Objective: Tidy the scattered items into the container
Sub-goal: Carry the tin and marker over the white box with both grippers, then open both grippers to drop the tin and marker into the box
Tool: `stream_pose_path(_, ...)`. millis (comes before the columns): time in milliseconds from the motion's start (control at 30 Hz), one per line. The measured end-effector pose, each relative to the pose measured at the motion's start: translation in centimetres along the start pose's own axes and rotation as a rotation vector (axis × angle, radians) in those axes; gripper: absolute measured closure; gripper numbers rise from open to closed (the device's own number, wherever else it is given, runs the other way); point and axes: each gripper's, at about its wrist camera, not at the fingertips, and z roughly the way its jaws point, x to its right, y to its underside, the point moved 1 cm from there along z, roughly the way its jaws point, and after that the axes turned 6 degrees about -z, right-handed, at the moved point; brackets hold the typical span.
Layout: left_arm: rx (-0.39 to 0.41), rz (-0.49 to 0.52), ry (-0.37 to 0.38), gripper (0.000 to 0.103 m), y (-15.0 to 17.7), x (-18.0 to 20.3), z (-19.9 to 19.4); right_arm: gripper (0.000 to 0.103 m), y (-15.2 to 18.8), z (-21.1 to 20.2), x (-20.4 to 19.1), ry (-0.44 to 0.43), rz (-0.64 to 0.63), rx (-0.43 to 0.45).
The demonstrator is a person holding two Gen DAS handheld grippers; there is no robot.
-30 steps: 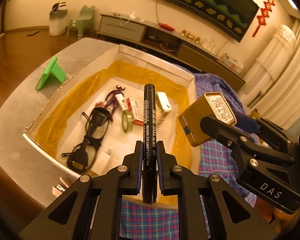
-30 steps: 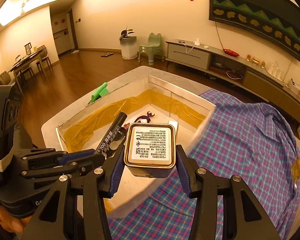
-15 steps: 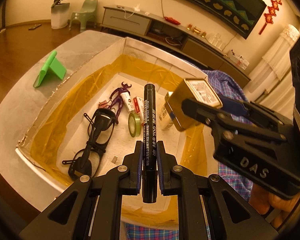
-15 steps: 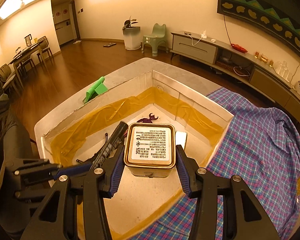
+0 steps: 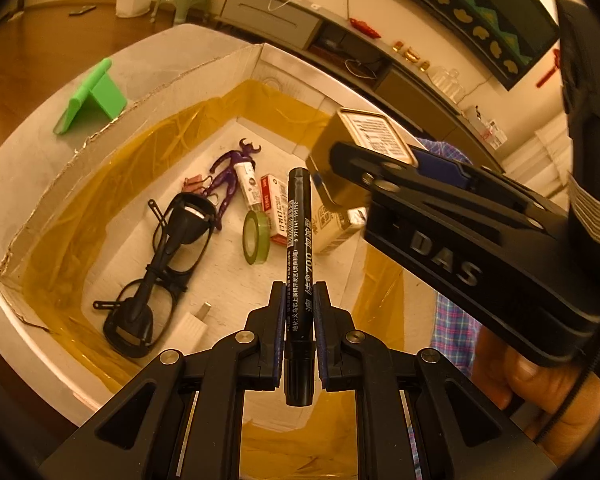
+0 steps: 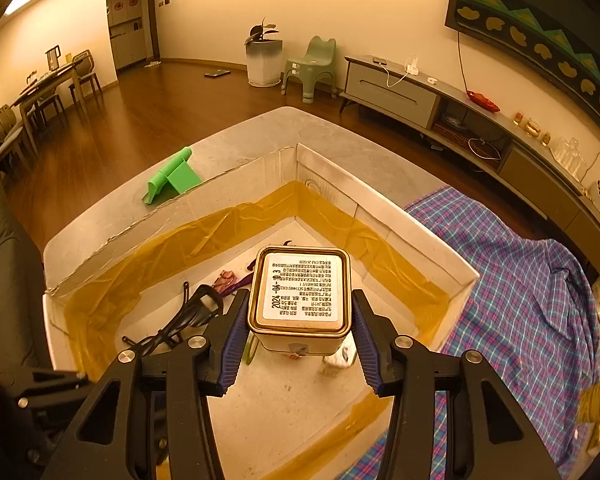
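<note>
Cardboard box point(image 5: 100, 136) with white walls and yellow tape lining, open on the grey table point(image 6: 260, 136), beneath both grippers. Far left on the table, outside the box: green stand point(image 5: 90, 98). Inside, on the box floor, from left: black glasses point(image 5: 160, 276), white plug point(image 5: 188, 326) near their close end, purple figure point(image 5: 230, 174) farther back, white tube point(image 5: 247, 182) and red-and-white packet point(image 5: 276, 210) just beside it, green tape roll point(image 5: 256, 236) standing on edge, small white carton point(image 5: 334, 228) partly hidden behind the tin. Centre, above the box floor: black marker point(image 5: 299, 264), clamped between the pads of the left gripper point(image 5: 299, 316), pointing away along the fingers. Right: gold tin point(image 6: 300, 300) with a white printed label, gripped on both sides by the blue pads of the right gripper point(image 6: 300, 332), hanging over the box interior. Farther right, past the box wall: blue plaid cloth point(image 6: 520, 292).
</note>
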Motion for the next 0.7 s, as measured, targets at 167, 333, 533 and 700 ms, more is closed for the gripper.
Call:
stream_pose_path(167,-0.03,-0.058,0.004,0.09,0.1,-0.4,0.3,0.053,-0.8,1.4,0.2,-0.002,-0.01,-0.018)
stream_pose_path(333,-0.064,-0.105,0.011,0.09,0.1,-0.7,1.1,0.053,-1.6,3.0,0.7,-0.025,0.009,-0.049)
stream_pose_path(533,-0.131,-0.175,0.045,0.09,-0.1,-0.8,2.2,0.053,-2.5,5.2,1.6,-0.048,0.036,-0.1)
stream_pose_path(700,-0.172,-0.182,0.059,0.09,0.1,0.0,2.9,0.053,-3.0,6.6,2.7,-0.049,0.061,-0.132)
